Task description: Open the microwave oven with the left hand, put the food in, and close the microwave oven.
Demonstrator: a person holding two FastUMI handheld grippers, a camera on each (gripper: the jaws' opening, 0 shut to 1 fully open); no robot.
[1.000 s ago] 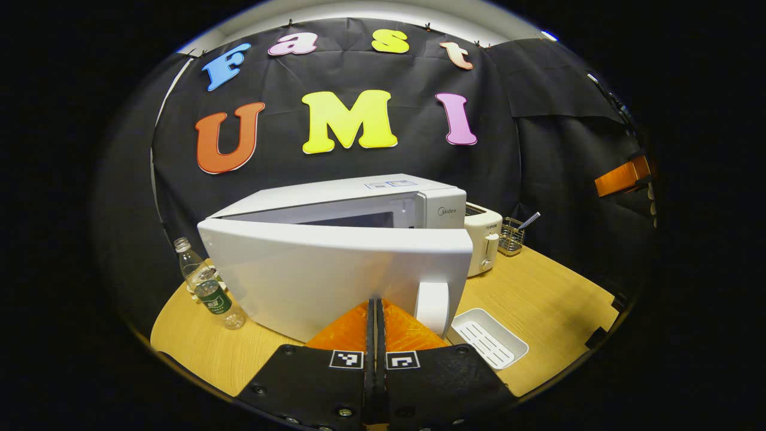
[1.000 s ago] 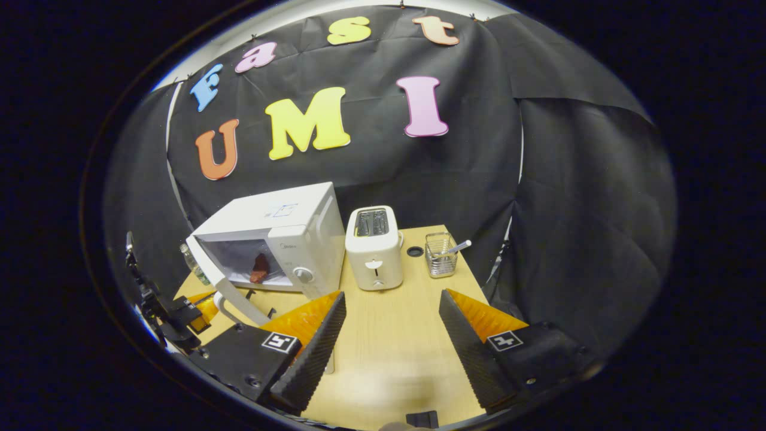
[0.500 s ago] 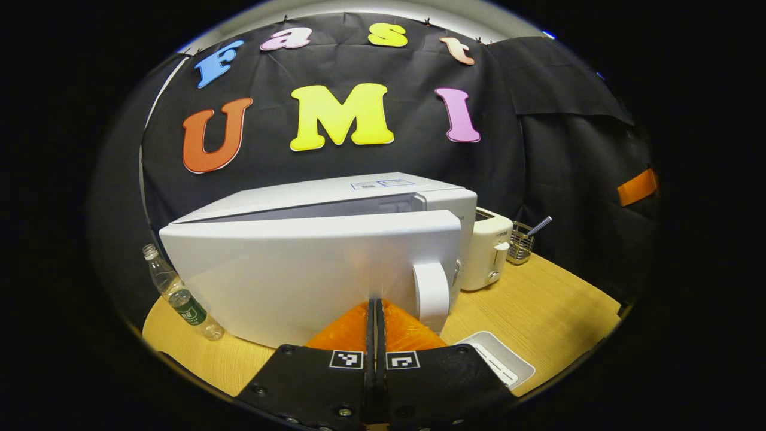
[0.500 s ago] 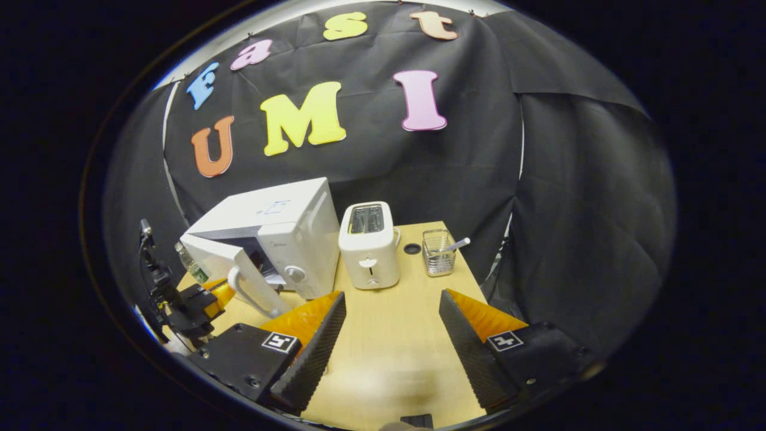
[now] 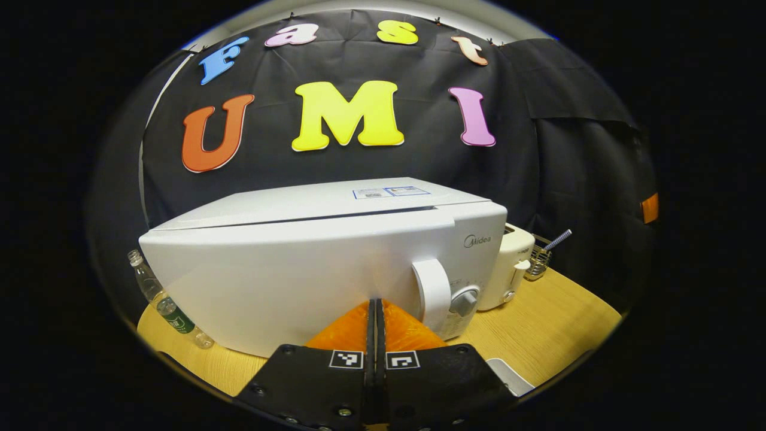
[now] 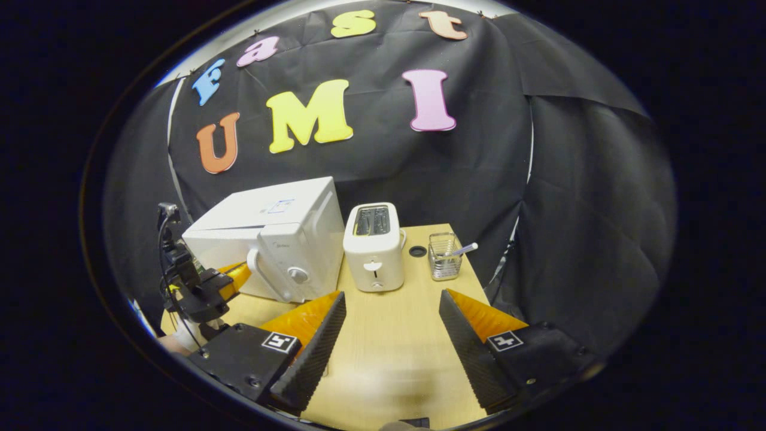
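The white microwave stands close in front in the left gripper view, its door lying against the body with a thin dark seam along the top edge. My left gripper is shut, nothing between its fingers, and its tips touch the door face just left of the door handle. The food is hidden behind the door. In the right gripper view the microwave sits at the left, with the left gripper against its door. My right gripper hangs open over the wooden table, empty.
A white toaster stands right of the microwave, then a wire basket holding a utensil and a small black disc. A plastic bottle lies left of the microwave. A white tray sits near the table's front.
The microwave door has swung from half open to against the body, pushed by my shut left gripper moving forward. The food inside is now hidden. The right gripper stayed open and nearly still.
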